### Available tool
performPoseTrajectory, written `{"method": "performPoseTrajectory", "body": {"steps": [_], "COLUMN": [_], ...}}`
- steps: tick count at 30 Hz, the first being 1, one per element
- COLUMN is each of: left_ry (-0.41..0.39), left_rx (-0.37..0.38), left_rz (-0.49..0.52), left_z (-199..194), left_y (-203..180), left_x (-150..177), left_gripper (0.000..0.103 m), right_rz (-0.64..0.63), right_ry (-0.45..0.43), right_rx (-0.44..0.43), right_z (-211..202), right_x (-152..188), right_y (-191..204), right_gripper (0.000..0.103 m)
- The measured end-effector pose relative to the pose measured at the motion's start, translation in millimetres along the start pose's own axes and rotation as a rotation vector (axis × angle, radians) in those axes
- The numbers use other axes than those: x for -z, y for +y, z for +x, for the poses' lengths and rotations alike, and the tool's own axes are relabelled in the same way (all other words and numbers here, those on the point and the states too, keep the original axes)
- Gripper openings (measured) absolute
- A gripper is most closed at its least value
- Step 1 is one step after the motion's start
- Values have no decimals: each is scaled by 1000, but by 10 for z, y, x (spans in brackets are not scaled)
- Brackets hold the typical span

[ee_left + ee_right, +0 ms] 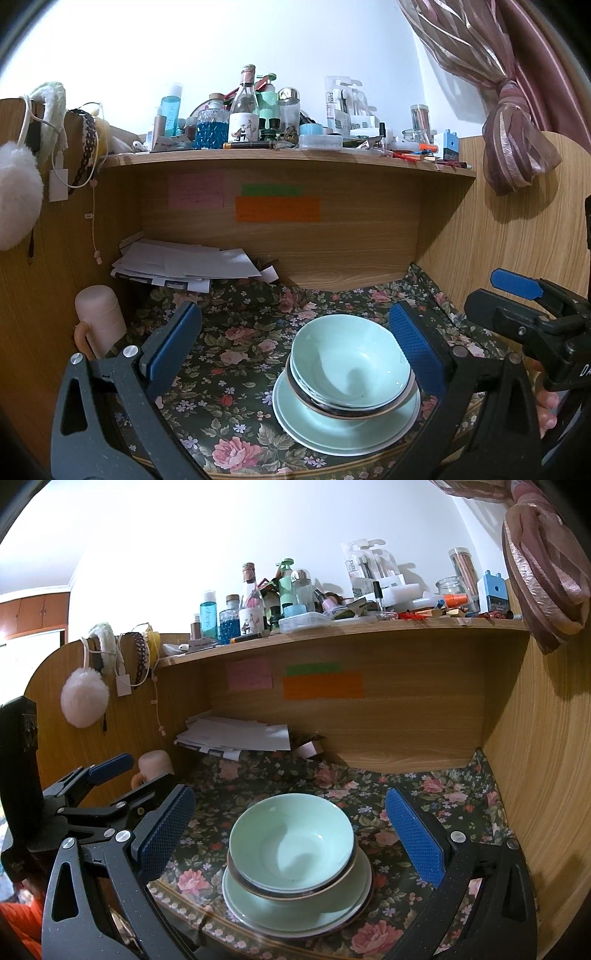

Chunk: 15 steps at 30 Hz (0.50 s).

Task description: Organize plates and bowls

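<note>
A pale green bowl (351,363) sits nested in a dark-rimmed bowl on stacked pale green plates (317,428) on the floral tablecloth. The same bowl (291,840) and plates (332,904) show in the right wrist view. My left gripper (295,349) is open and empty, its right pad beside the bowl's rim. My right gripper (295,834) is open and empty, its jaws wide on either side of the stack, held back from it. The right gripper also shows at the right edge of the left wrist view (524,295).
A pink cup (101,317) stands at the left. Loose papers (184,264) lie at the back left. A wooden shelf (288,158) overhead is crowded with bottles. Wooden walls close in the desk on both sides; a curtain (517,147) hangs right.
</note>
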<state>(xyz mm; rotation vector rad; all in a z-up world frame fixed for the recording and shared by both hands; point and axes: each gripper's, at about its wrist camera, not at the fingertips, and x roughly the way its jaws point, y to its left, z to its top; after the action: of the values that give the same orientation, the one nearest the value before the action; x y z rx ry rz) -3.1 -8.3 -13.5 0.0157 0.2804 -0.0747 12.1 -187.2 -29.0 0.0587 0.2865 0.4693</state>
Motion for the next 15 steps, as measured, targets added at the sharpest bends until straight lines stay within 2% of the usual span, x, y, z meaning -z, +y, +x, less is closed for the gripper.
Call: {"method": "performPoseTrajectory", "body": {"steps": [15], "left_ry": [-4], "left_rx": [-2], "left_rz": [0], "left_z": [8], "left_y": [5], "left_x": [-14], "left_gripper": [103], "right_rz": [2], "right_ry": [2], "right_rx": [-14], "right_z": [12], "right_x": [-15], "right_y": [-14], "right_gripper": [103]}}
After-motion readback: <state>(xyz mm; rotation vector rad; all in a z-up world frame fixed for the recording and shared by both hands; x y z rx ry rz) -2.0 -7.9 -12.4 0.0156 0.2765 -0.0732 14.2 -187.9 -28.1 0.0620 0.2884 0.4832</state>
